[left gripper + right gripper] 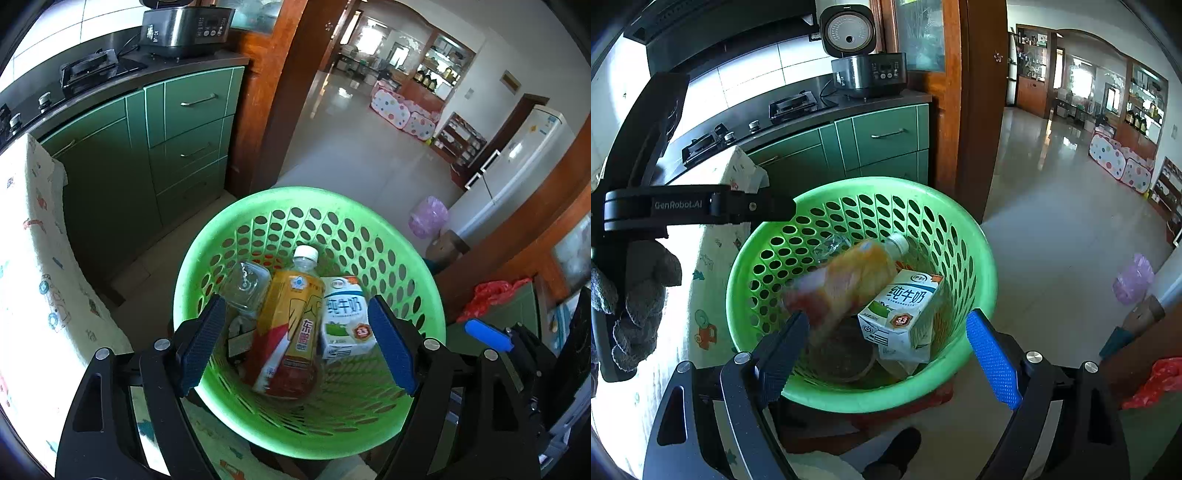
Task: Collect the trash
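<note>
A green perforated basket stands below both grippers. In it lie a yellow-labelled drink bottle, a white and green milk carton and a clear plastic container. In the right wrist view the bottle is motion-blurred, inside the basket. My left gripper is open and empty above the basket. My right gripper is open and empty over the basket's near rim. The left gripper's body shows at the left of the right wrist view.
A table with a patterned cloth sits left of the basket. Green kitchen cabinets with a rice cooker stand behind. A pink bag and red bag lie on the right. Tiled floor stretches beyond.
</note>
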